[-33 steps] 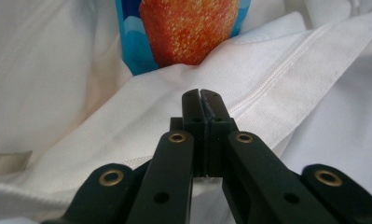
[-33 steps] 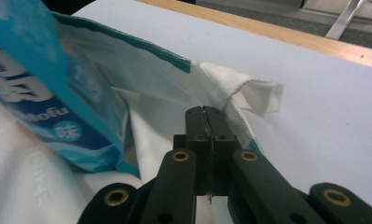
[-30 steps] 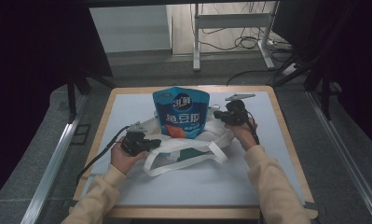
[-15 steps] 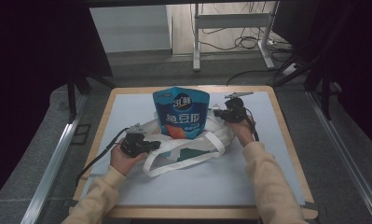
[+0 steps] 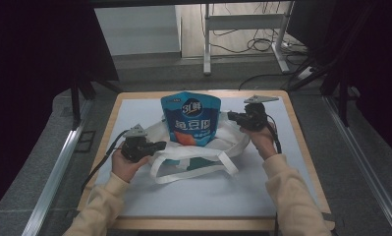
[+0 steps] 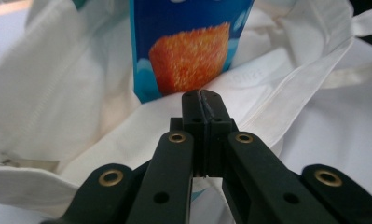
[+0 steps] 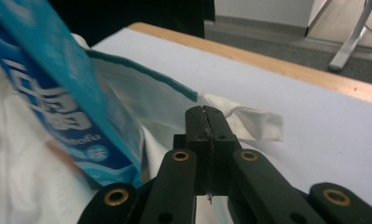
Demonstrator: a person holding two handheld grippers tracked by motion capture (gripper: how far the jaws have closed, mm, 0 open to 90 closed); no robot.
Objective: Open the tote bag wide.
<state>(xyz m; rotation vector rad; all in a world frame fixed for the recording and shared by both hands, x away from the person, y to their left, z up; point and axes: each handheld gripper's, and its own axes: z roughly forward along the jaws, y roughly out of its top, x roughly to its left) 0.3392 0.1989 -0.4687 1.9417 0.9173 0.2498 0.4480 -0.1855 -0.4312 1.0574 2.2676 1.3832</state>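
White tote bag [image 5: 198,155]: laid at the middle of the tabletop [image 5: 292,196], mouth spread, handles trailing toward the near edge. Left tongs [image 5: 160,145]: closed flat on the bag's left rim, cloth pinched between the jaws as seen in the left gripper view [image 6: 203,100]. Blue snack pouch [image 5: 190,118]: stood upright in the bag's opening, lower part sunk within the cloth, upper part rising clear. Right tongs [image 5: 231,117]: closed on the bag's right rim, fabric edge gripped [image 7: 204,116]. Step judged in hand: the bag is being drawn up around the pouch. Next move is judged to call for both rims to be lifted evenly, so that the pouch is not tipped.
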